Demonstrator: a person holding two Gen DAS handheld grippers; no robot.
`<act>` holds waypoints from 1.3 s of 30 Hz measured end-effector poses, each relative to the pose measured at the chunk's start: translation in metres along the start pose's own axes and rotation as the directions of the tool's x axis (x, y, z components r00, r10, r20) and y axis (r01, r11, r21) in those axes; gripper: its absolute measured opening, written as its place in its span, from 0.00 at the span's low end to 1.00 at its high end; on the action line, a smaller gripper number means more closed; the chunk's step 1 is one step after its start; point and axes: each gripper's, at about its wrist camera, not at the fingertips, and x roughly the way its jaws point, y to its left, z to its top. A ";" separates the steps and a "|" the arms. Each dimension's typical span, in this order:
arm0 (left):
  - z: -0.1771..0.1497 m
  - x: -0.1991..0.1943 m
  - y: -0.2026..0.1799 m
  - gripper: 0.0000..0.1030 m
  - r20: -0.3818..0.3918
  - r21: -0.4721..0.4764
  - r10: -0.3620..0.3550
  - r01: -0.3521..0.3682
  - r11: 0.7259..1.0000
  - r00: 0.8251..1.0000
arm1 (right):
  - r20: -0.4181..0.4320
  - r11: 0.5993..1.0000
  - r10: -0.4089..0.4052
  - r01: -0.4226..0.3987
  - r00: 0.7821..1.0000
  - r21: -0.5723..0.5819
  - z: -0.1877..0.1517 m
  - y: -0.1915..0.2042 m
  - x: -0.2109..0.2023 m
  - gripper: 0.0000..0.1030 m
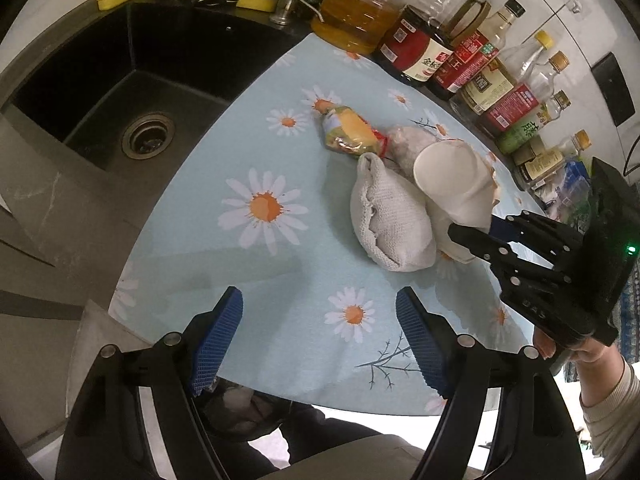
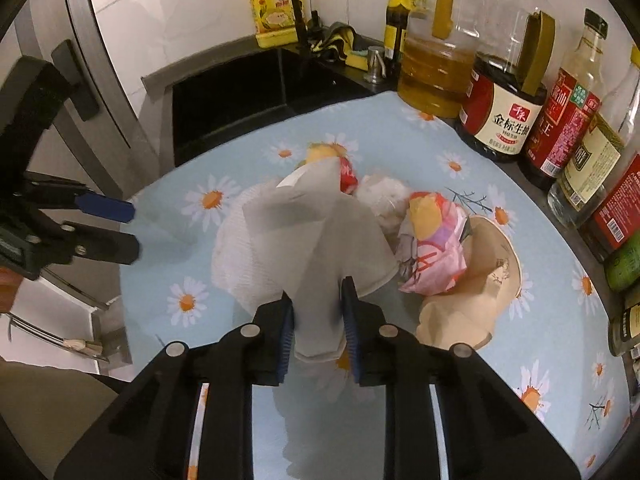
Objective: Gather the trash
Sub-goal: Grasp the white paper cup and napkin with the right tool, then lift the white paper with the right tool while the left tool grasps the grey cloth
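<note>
A squashed white paper cup (image 2: 316, 232) lies on the daisy-print cloth (image 2: 168, 216), and my right gripper (image 2: 318, 304) is shut on its base end. In the left wrist view that cup (image 1: 452, 184) sits at the right gripper (image 1: 476, 228). Beside it lie a crumpled white paper towel (image 1: 390, 224), a yellow snack wrapper (image 1: 348, 132) and a clear crumpled bag (image 1: 404, 144). A pink wrapper (image 2: 432, 252) rests on a flattened brown paper cup (image 2: 480, 288). My left gripper (image 1: 320, 300) hangs open over bare cloth near the front edge, holding nothing.
A black sink (image 1: 120, 80) lies left of the cloth, with a tap (image 2: 296, 8) and yellow dish soap (image 2: 272, 12) behind. Oil and sauce bottles (image 1: 420, 52) line the back right. Something dark (image 1: 240, 404) shows below the counter's front edge.
</note>
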 end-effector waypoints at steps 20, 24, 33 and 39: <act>0.039 0.041 -0.069 0.75 -0.051 0.234 0.039 -0.026 0.972 0.998 | 0.166 0.962 -0.044 -0.003 0.985 0.275 -0.059 -0.015 -0.104 0.23; 0.049 0.056 -0.076 0.75 -0.072 0.270 0.082 -0.060 0.961 0.994 | 0.174 0.938 -0.068 0.003 0.982 0.346 -0.080 -0.020 -0.113 0.23; 0.057 0.085 -0.084 0.66 -0.098 0.338 0.136 -0.096 0.936 0.986 | 0.171 0.872 -0.117 0.020 0.978 0.489 -0.122 -0.024 -0.119 0.23; 0.055 0.088 -0.089 0.44 -0.104 0.372 0.124 -0.078 0.925 0.987 | 0.164 0.836 -0.139 0.027 0.977 0.548 -0.137 -0.022 -0.119 0.23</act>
